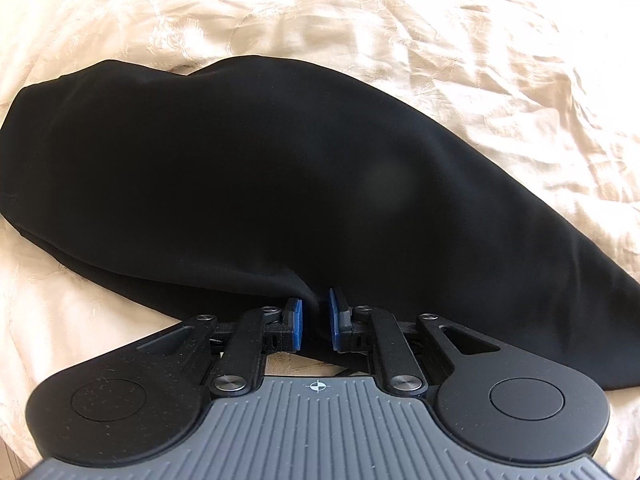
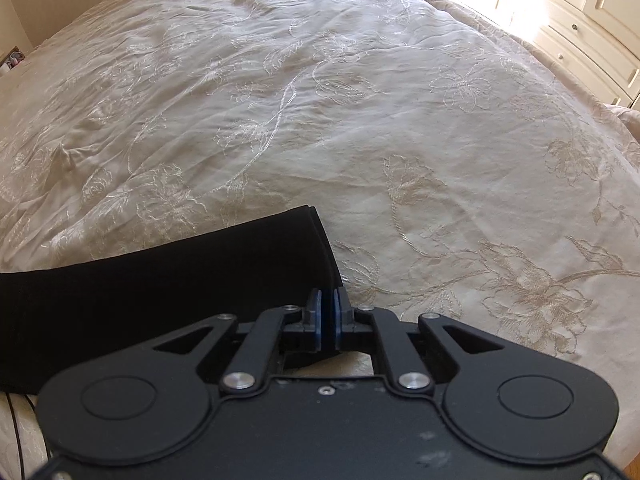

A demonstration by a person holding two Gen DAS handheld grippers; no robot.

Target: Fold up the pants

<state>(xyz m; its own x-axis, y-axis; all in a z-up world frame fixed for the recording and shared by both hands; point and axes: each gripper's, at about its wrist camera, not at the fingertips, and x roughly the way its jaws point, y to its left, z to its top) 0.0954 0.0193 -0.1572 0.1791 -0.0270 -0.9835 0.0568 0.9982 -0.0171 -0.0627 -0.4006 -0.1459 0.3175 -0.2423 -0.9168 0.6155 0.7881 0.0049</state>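
Note:
The black pants [image 1: 260, 168] lie on a cream embroidered bedspread [image 1: 360, 20]. In the left wrist view they fill the middle, with a bunched fold of cloth running between the blue pads of my left gripper [image 1: 315, 309], which is shut on it. In the right wrist view the pants [image 2: 160, 272] lie as a flat folded band at lower left, ending at a hem. My right gripper [image 2: 329, 300] is at the near corner of that hem, its blue pads pressed together on the edge of the cloth.
The bedspread [image 2: 320, 100] stretches far ahead and to both sides. White cabinet doors with small knobs [image 2: 580, 20] stand beyond the bed's far right edge. A strip of wooden floor [image 1: 8, 460] shows at the lower left.

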